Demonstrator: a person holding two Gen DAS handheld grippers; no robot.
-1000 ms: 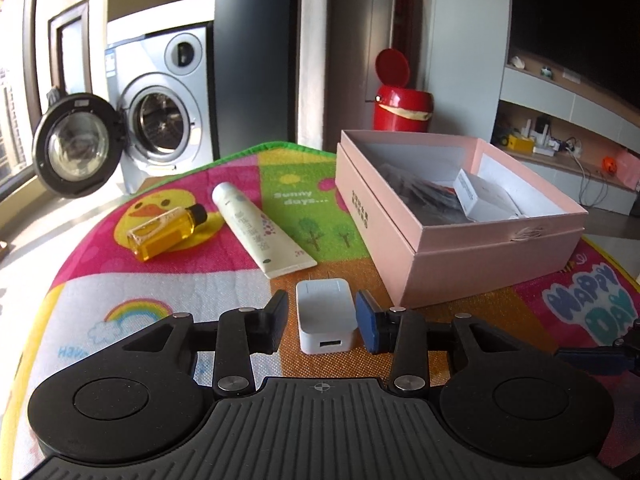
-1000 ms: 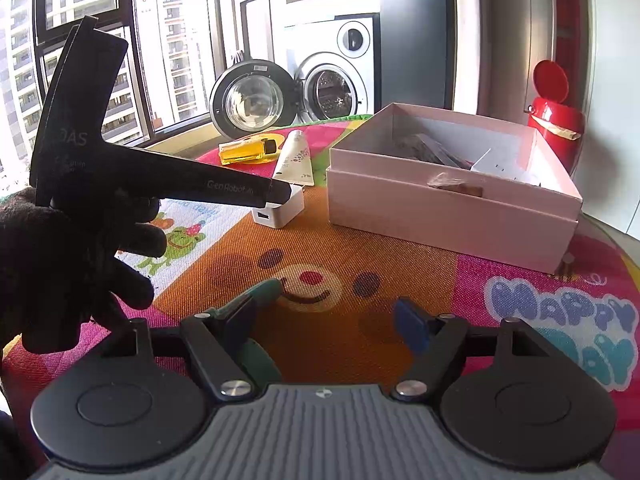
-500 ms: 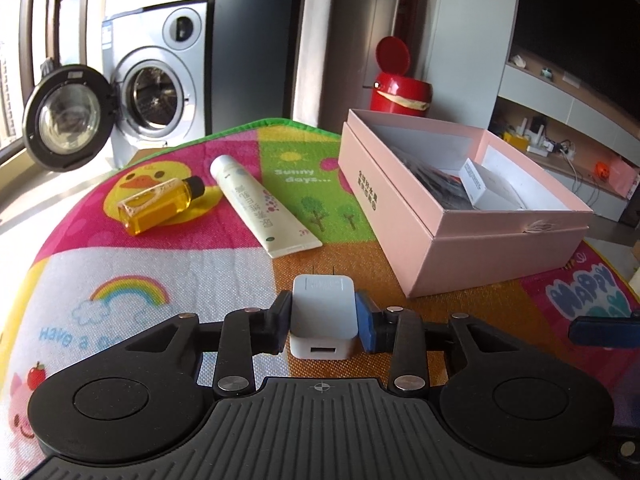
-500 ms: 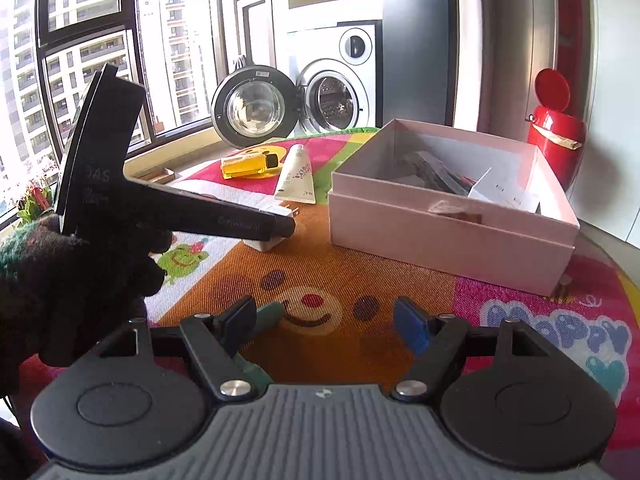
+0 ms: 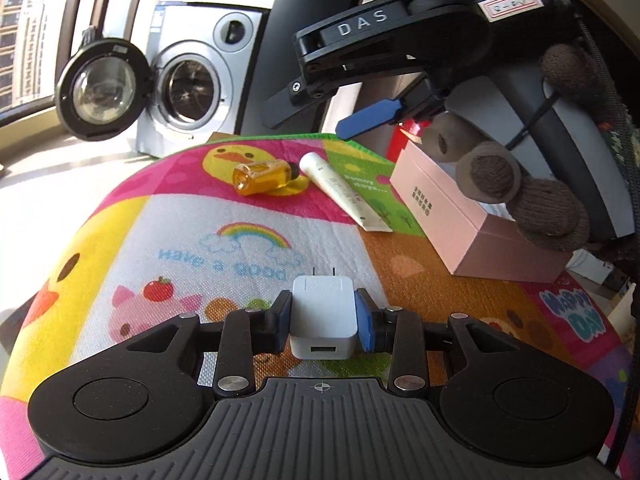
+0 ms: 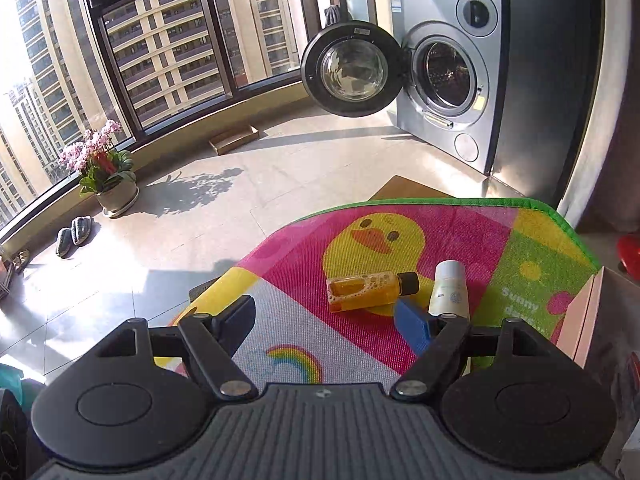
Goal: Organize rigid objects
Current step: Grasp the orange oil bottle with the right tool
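My left gripper is shut on a white USB charger and holds it above the colourful mat. My right gripper is open and empty, held above the mat just short of an amber bottle and a white tube; it also shows in the left wrist view, high over the same bottle and tube. The pink box stands to the right, partly hidden by the gloved hand.
A washing machine with its door open stands beyond the mat's far edge. A flower pot and slippers are on the floor at the left. A red bin is at the right.
My left gripper has lifted the charger and pulled back to the left. My right gripper has swung across to the far left, over the bottle and tube.
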